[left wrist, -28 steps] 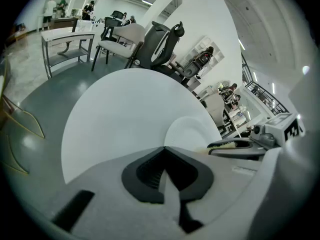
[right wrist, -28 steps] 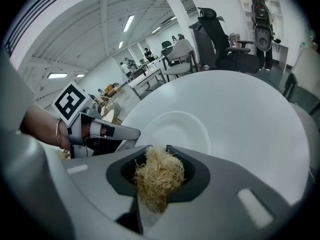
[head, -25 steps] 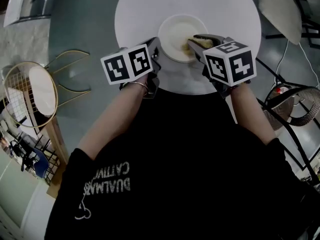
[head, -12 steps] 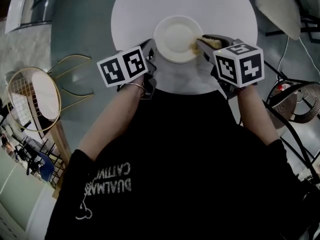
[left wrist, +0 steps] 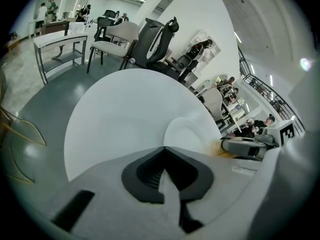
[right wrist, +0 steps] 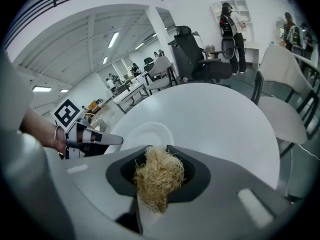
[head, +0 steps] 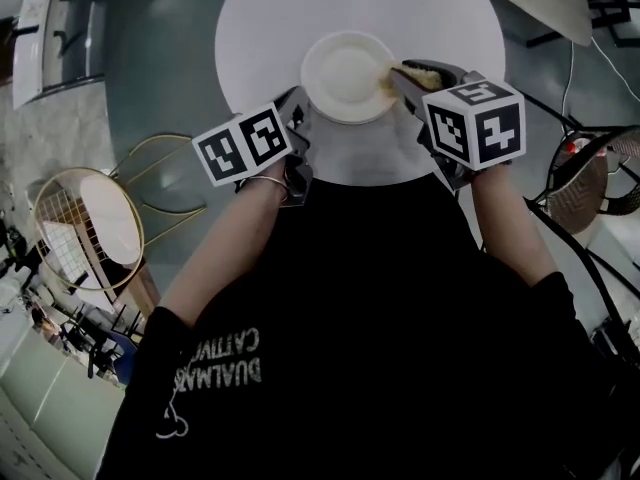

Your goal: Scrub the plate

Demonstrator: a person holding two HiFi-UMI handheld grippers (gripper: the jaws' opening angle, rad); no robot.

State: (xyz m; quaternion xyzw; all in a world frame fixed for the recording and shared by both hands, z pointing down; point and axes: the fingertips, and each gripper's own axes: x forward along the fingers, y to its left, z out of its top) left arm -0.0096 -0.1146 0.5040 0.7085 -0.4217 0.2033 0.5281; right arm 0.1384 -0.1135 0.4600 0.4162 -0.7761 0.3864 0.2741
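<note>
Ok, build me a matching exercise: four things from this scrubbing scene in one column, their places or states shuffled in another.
1. round white plate
2. tan fibrous scrubbing pad
3. left claw
4. gold wire-frame chair

A. shut
B. on the grey floor
C. on the round white table
D. gripped in the right claw

Pairs: 1-C, 2-D, 3-A, 4-B.

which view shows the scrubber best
Right gripper view: the scrubber fills the middle, clamped between the jaws. The head view shows a sliver at the plate rim; the left gripper view, a yellowish smudge.
</note>
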